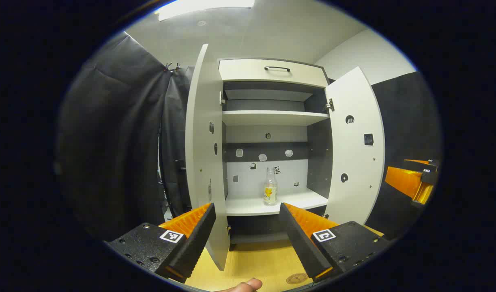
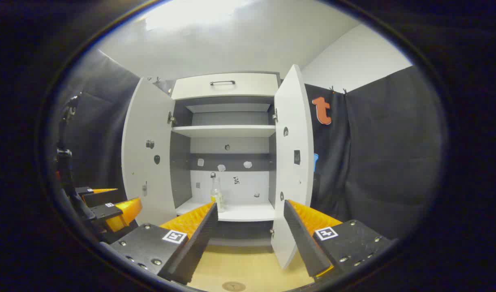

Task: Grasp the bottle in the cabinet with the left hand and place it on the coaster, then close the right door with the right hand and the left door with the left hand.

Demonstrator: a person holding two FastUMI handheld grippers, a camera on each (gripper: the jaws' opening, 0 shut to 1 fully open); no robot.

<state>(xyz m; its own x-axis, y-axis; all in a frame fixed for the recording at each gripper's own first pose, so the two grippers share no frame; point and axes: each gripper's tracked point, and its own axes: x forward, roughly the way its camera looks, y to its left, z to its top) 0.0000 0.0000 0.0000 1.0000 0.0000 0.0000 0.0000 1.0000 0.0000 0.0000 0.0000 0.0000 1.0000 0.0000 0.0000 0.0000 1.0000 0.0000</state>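
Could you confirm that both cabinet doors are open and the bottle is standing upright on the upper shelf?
Not quite: the bottle stands upright on the lower shelf, not the upper shelf, which carries nothing visible. The left gripper view shows this. Both the left door and the right door are indeed open.

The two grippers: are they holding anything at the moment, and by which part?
Nothing is held. The left gripper and the right gripper are both open with empty gaps. The bottle stands untouched on the cabinet's lower shelf.
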